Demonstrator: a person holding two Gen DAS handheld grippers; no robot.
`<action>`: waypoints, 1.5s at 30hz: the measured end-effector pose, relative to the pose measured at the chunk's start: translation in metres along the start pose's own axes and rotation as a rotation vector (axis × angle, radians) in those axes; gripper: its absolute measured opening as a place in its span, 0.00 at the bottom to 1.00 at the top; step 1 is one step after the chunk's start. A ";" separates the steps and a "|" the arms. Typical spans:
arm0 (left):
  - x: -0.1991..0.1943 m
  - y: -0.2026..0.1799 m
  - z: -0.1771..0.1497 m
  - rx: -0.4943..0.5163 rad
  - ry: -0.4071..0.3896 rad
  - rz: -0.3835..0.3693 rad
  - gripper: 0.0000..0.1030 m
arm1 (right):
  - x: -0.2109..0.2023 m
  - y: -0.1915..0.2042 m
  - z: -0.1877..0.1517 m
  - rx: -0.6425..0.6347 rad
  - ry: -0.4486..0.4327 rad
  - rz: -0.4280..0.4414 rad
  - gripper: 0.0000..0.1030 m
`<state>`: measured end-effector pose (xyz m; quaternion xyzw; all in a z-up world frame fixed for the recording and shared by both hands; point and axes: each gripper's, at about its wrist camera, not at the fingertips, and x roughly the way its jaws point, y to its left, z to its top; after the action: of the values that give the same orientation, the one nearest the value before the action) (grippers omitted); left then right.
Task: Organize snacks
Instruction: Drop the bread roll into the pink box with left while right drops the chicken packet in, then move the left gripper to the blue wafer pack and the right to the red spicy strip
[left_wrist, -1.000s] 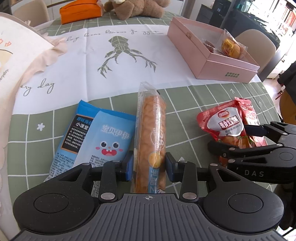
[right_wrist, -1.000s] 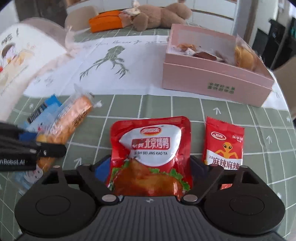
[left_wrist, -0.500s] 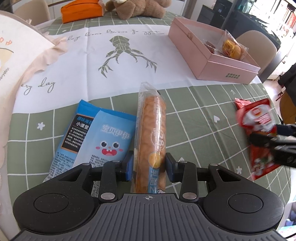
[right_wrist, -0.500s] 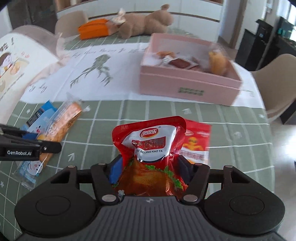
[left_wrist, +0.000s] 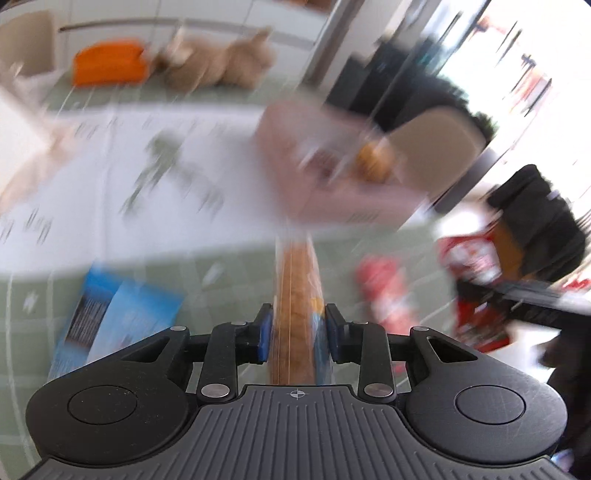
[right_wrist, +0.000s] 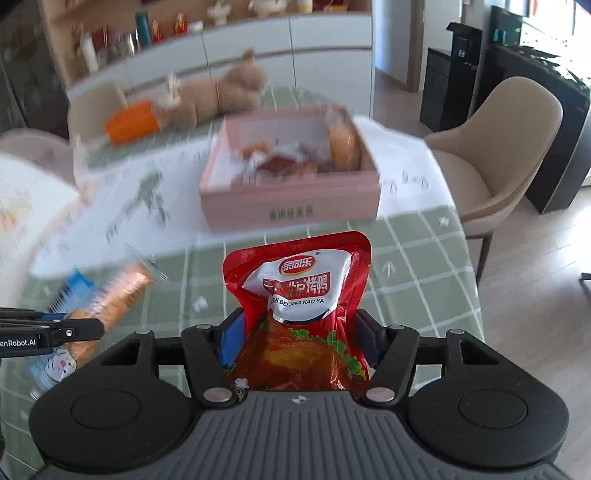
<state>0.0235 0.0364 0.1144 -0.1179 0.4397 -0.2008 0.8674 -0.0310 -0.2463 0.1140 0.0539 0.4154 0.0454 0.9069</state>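
Right claw (right_wrist: 297, 338): clamped on my red roast-duck pouch (right_wrist: 299, 310), soft, slippery, gripped low. Left claw (left_wrist: 297, 332): pinching long bread pack (left_wrist: 295, 306), light, crushable; pink box (right_wrist: 290, 199) ahead.

Two tools: the left tool (left_wrist: 297, 334) and the right tool (right_wrist: 297, 341), each with two fingers. One long orange snack stick (left_wrist: 297, 295), near centre. Two red snack packets: one roast-duck pouch (right_wrist: 301, 306) and one smaller red packet (left_wrist: 386, 291) lying right of the stick. Two overlapping blue packets (left_wrist: 110, 317), near left. One pink box (right_wrist: 291, 184), far centre, holding several wrapped snacks too blurred to count. One teddy bear (right_wrist: 221, 96) and one orange pouch (right_wrist: 133, 122), far left. One beige chair (right_wrist: 506, 147), right of the desk (right_wrist: 417, 266).
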 end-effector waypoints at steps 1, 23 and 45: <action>-0.009 -0.010 0.017 0.009 -0.049 -0.036 0.33 | -0.009 -0.002 0.010 -0.003 -0.035 0.006 0.60; 0.045 0.049 0.095 -0.107 -0.094 0.184 0.35 | 0.096 -0.053 0.124 0.047 0.015 0.053 0.81; -0.008 0.094 -0.052 -0.037 0.026 0.318 0.35 | 0.082 0.021 -0.034 0.057 0.221 -0.058 0.46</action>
<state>-0.0001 0.1220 0.0536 -0.0599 0.4678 -0.0544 0.8801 -0.0039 -0.2134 0.0331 0.0623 0.5153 0.0129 0.8547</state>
